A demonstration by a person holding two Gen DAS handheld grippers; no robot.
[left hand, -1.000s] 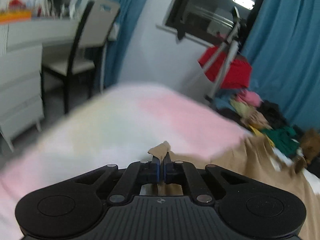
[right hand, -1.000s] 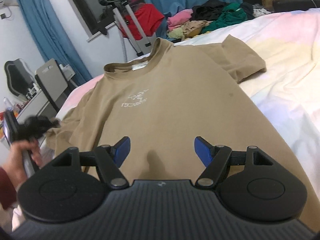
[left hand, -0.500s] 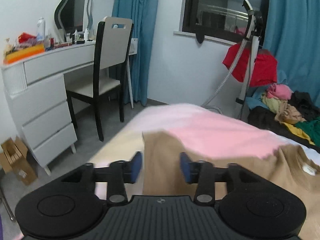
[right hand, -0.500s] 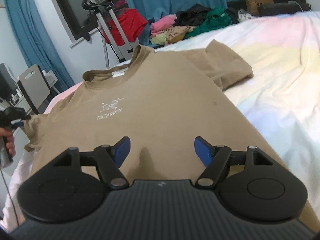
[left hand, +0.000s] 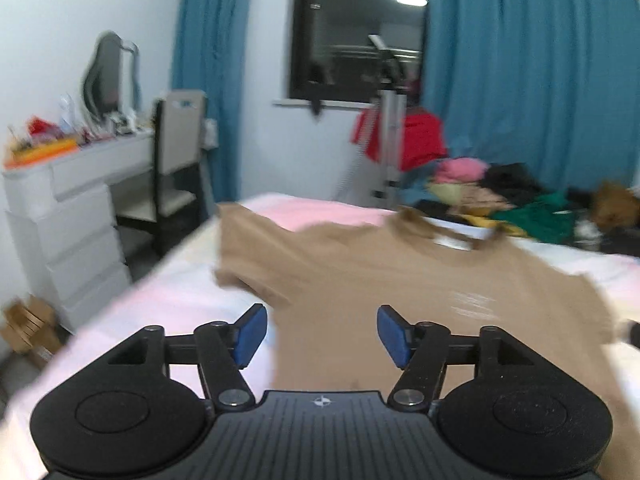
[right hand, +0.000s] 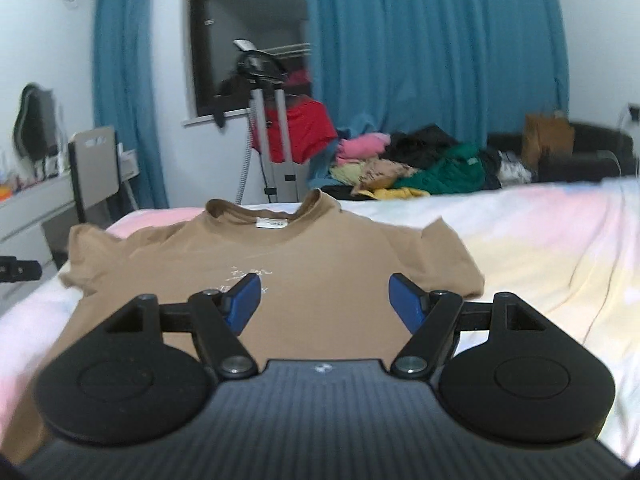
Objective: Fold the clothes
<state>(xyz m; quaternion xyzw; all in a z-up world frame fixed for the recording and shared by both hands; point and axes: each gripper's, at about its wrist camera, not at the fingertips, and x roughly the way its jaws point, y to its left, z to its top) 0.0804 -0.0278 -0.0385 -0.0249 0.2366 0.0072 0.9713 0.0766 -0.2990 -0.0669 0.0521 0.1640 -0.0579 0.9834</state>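
Your left wrist camera is looking along its blue pads across the bed's left side toward the window (left hand: 356, 36), sitting low and close over the tan T-shirt (left hand: 400, 280). Your right wrist camera is facing the same shirt (right hand: 280, 256) squarely from its hem end. Both views are sharing the shirt, curtains and clothes pile (right hand: 420, 164).

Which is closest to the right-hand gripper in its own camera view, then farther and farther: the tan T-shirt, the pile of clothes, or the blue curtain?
From the right gripper:
1. Tan T-shirt, spread on the bed just ahead.
2. Pile of clothes, beyond the bed.
3. Blue curtain, on the back wall.
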